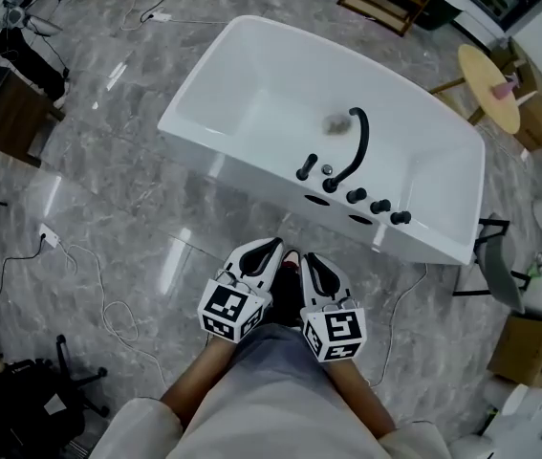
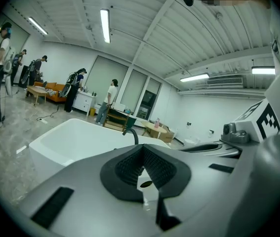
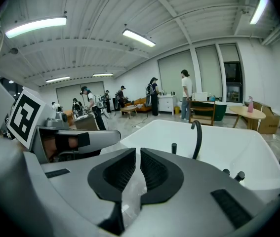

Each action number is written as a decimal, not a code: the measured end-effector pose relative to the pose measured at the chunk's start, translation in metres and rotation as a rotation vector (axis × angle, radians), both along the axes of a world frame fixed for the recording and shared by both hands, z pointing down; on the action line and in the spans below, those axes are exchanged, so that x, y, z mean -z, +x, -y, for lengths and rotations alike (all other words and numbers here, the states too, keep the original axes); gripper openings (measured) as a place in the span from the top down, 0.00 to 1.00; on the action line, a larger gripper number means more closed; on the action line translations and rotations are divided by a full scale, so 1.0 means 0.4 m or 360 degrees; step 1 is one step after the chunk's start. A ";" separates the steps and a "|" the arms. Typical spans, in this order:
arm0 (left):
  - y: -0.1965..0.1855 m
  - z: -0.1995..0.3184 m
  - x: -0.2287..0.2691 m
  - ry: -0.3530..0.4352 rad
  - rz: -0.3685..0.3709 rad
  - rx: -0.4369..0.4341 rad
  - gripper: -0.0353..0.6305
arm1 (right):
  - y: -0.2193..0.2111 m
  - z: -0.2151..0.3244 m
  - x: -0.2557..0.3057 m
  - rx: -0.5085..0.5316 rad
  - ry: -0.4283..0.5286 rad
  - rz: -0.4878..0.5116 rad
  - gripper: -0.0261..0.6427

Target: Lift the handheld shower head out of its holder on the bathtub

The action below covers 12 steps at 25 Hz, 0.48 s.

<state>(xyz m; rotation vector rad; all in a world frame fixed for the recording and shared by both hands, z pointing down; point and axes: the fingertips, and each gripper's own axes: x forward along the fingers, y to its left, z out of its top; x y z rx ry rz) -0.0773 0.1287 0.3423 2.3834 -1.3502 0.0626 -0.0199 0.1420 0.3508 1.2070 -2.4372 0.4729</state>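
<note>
Both clenched and empty — the left hand-held gripper (image 1: 263,254) and right hand-held gripper (image 1: 320,275) sit side by side, well apart from the shower head (image 1: 307,167) on the bathtub (image 1: 251,84).

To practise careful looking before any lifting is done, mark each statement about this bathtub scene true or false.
1. The bathtub is white. True.
2. The right gripper holds the handheld shower head. False: its jaws are shut on nothing, and the shower head stands in its holder on the tub's rim.
3. The left gripper sits beside the right one, short of the tub. True.
4. The curved spout is white. False: it is black.
</note>
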 end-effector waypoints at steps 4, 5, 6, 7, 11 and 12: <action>0.016 0.027 -0.015 -0.0029 -0.0004 -0.0014 0.94 | 0.002 0.031 -0.015 0.0009 -0.0025 0.0017 0.92; 0.017 0.037 -0.018 -0.0037 0.0000 -0.0018 0.94 | -0.002 0.043 -0.017 0.0016 -0.0030 0.0023 0.91; 0.019 0.049 -0.020 -0.0042 0.0004 -0.0024 0.94 | -0.006 0.056 -0.019 0.0024 -0.0034 0.0029 0.89; 0.022 0.061 -0.020 -0.0045 0.0010 -0.0029 0.94 | -0.009 0.070 -0.021 0.0033 -0.0037 0.0034 0.88; 0.037 0.121 -0.023 -0.0058 0.0029 -0.0045 0.94 | -0.004 0.140 -0.022 0.0048 -0.0034 0.0056 0.85; 0.044 0.139 -0.025 -0.0065 0.0032 -0.0053 0.94 | 0.002 0.162 -0.023 0.0045 -0.0034 0.0061 0.85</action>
